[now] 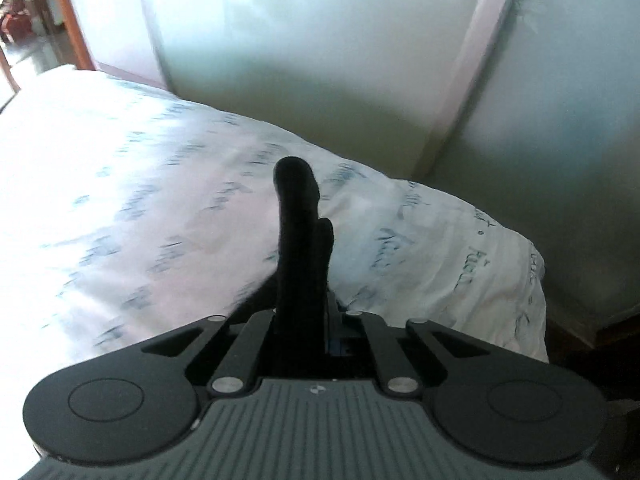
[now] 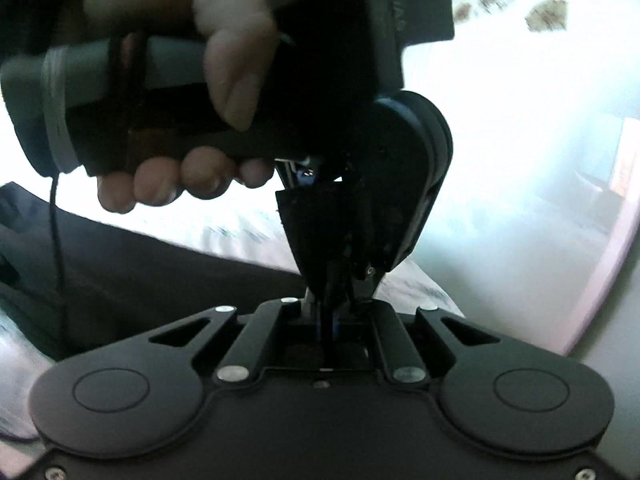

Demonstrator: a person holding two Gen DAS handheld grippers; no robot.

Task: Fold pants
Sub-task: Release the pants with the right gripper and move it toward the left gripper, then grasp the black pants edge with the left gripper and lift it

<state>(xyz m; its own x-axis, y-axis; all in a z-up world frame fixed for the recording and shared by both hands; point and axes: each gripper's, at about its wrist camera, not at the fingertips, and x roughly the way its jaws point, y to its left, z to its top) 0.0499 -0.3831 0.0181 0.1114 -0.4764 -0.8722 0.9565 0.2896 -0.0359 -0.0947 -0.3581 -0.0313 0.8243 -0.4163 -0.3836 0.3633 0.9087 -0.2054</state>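
Observation:
The pants [image 2: 132, 256] are black and lie across the bed at the left of the right wrist view. My left gripper [image 1: 304, 292] is shut on a bunched fold of the black pants [image 1: 298, 220], which sticks up between its jaws above the bed. My right gripper [image 2: 330, 300] is shut on the same black cloth, which is pinched in a thin strip between its jaws. The left gripper [image 2: 340, 240] shows close in front of the right one, held by a hand [image 2: 192, 92], its tips almost touching the right gripper's.
The bed [image 1: 120, 184] has a white sheet with a faint blue print and drops off at its right edge [image 1: 536, 280]. Frosted wardrobe panels [image 1: 320, 40] stand behind it. A doorway [image 1: 24, 20] shows at the far left.

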